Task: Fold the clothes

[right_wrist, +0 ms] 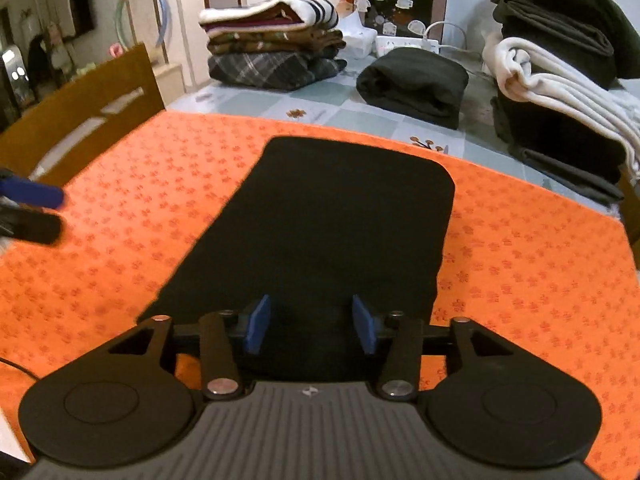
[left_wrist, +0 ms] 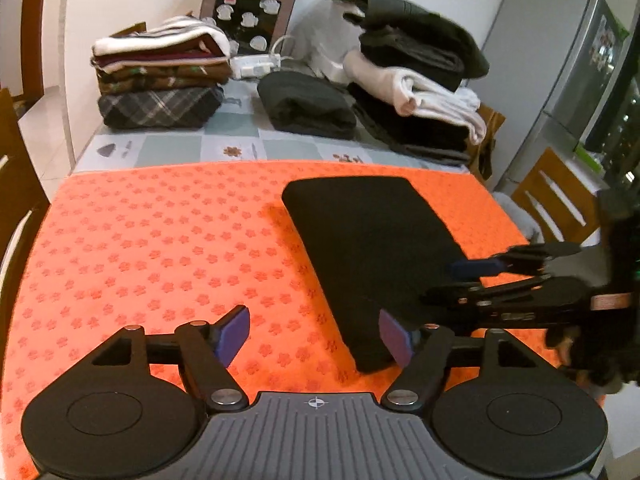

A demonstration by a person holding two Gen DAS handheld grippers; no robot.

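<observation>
Black garment: folded into a long flat rectangle, lying on the orange mat covering the near part of the bench. Left hand-held gripper: released, jaws spread wide, holding nothing, poised over the mat beside the garment's near corner. Right hand-held gripper: released too, jaws apart above the garment's near end, not pinching the cloth. Farther back on the bench: folded stack with plaid at the bottom, dark roll, mixed dark and white pile.
</observation>
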